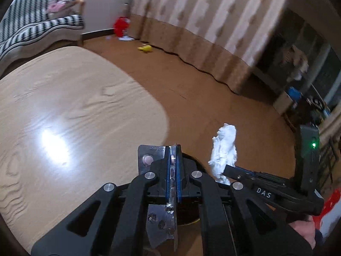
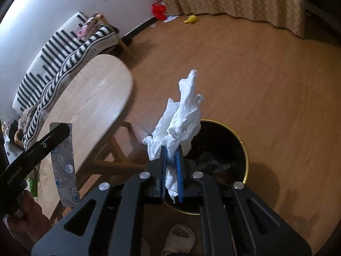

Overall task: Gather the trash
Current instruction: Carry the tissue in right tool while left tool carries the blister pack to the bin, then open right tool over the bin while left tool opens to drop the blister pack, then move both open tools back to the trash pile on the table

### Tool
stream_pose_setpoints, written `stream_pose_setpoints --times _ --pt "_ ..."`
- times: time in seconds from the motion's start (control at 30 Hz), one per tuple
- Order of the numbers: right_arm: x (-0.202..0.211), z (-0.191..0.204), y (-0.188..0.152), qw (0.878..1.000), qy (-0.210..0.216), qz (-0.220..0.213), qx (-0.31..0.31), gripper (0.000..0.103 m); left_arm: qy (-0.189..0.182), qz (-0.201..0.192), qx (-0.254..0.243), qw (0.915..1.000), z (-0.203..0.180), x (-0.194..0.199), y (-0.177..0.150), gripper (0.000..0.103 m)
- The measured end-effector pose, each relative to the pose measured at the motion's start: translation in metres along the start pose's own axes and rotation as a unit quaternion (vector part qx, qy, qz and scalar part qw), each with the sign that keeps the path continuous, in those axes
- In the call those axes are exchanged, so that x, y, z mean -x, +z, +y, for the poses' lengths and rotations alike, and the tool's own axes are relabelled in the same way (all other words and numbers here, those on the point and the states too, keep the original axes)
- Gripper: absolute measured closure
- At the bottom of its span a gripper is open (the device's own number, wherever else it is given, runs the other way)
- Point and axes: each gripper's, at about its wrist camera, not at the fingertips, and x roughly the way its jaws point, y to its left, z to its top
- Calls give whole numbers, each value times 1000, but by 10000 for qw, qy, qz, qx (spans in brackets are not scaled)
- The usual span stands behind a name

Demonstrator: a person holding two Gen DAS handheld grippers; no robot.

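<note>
Trash in our hands counts two pieces: one silver blister pack [image 1: 170, 179] and one crumpled white tissue [image 2: 179, 119]. Our left gripper [image 1: 173, 151] is clamped tight on the blister pack, which stands edge-on between the blue pads. Our right gripper [image 2: 171, 151] is nearly closed, pinching the tissue, whose loose end sticks up past the fingertips. Both grippers tilt downward, side by side, above one black bin with a gold rim [image 2: 246, 160] on the wooden floor [image 2: 266, 74], just beside one light wooden table [image 1: 74, 106].
</note>
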Motion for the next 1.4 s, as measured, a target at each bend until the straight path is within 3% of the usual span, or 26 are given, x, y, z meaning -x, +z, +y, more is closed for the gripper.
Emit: stream_pose_setpoints --times 0.37,0.43,0.47,0.5,0.53,0.57,1.1,1.13,1.2,1.23,1.27,1.4 --pt "-2 -27 -2 9996 -128 46 -229 94 -217 253 -214 9992 -17 -44 8 100" --pt "-2 -30 0 9994 -72 56 -322 89 -227 289 -244 9990 -19 -48 7 100" --pt "-1 -32 0 9992 -54 41 -385 72 -228 304 -247 9990 -20 -50 6 100" --pt "0 -34 0 9991 -62 -10 -428 40 -233 323 -248 9989 -20 -52 7 100" --pt "3 -35 0 9990 -76 -73 -444 29 -237 329 -249 9989 -21 -52 5 100" --pt "7 -34 0 9988 -79 -187 -439 26 -238 335 -252 9988 -22 -53 4 100" --pt "15 -44 3 9968 -135 -385 -686 26 -359 409 -203 9983 -19 -59 0 98" --pt "16 -44 3 9968 -134 -388 -687 26 -380 427 -160 9982 -18 -60 -1 93" --pt "17 -42 1 9967 -152 -405 -694 26 -404 448 -84 9981 -16 -62 -2 62" --pt "17 -41 1 9967 -156 -407 -690 26 -392 393 -43 9984 -15 -60 -2 33" --pt "17 -41 1 9966 -154 -411 -695 26 -366 284 3 9989 -15 -57 -1 26" --pt "18 -42 1 9965 -164 -418 -701 26 -399 169 -43 9991 -16 -50 -2 26"
